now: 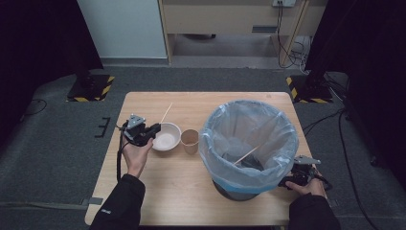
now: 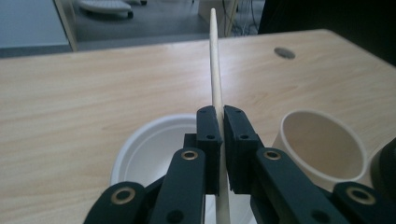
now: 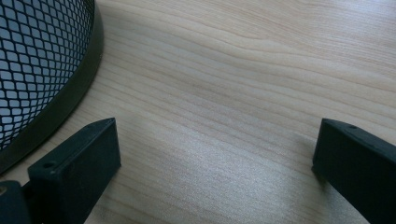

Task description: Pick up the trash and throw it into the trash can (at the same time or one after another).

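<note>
Fingers (image 2: 208, 126) of the left gripper (image 2: 219, 116) are pinched tight on a wooden chopstick (image 2: 215, 70), with no gap showing either side of it in the left gripper view. The stick runs lengthwise through the jaws, its longer part and tip pointing away from the hand toward the far edge of the table (image 2: 70, 93), its short end poking back under the pads. From the high view, that left gripper (image 1: 148, 132) sits just above the near-left rim of the white paper bowl (image 1: 166, 136), with the brown paper cup (image 1: 190, 141) next along to the right and the lined mesh bin (image 1: 249, 143) beyond that.

So the bin lies to the right of the held stick, past bowl and cup, and I'd judge the carry has to cross both. A second chopstick (image 1: 246, 155) already lies slanted inside the liner. The right gripper (image 1: 298, 178) is low beside the bin's base, its jaws wide apart over bare wood and holding nothing; it is nearer the bin, but the stick is in the left.
</note>
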Tool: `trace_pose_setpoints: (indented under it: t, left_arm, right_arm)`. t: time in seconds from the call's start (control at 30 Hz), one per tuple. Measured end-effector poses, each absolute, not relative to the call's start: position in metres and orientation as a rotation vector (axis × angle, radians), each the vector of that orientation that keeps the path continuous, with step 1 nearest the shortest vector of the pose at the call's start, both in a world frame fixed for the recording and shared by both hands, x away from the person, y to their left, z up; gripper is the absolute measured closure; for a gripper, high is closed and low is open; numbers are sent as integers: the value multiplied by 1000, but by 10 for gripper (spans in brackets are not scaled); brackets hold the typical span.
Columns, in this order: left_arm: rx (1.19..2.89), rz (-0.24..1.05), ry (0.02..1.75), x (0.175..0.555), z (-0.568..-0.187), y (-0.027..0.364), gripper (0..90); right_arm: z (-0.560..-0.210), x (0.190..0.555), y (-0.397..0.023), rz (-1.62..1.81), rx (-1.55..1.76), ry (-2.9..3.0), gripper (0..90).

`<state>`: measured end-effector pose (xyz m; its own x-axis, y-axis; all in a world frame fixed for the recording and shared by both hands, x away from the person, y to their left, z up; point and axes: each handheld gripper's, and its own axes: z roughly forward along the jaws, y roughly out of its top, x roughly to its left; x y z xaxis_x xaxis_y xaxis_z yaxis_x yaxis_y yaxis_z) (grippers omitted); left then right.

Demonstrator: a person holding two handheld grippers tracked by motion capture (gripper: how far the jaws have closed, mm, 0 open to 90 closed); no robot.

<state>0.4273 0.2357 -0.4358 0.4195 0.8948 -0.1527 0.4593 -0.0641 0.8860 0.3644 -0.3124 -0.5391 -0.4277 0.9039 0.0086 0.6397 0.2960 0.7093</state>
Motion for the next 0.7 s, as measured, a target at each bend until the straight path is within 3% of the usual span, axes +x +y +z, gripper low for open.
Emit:
trace_pose_setpoints:
  t: [0.7]
  left_arm:
    - [1517,578,1018,402,-376,231,853]
  right_arm:
    - [-539,365,-312,912,1379,2179,10]
